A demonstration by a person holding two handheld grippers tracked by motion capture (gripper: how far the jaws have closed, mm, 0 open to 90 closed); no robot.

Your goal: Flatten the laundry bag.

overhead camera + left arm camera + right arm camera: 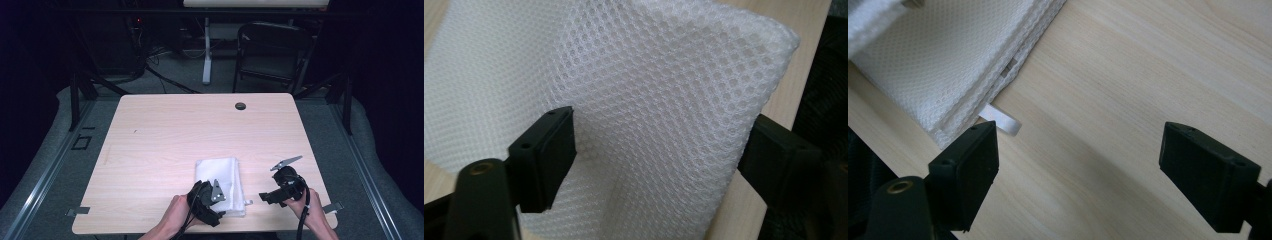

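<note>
While the folded white mesh cloth lies on the near part of the wooden table, the left gripper rests over its near left corner with a raised fold of the mesh between its jaws — they stand apart and do not yet press on it. The right gripper hovers just beside the cloth's right edge, jaws wide apart over bare wood, near the small white tag. I judge the step is taking hold of the cloth — next, the left jaws must pinch the fold firmly before any lift.
</note>
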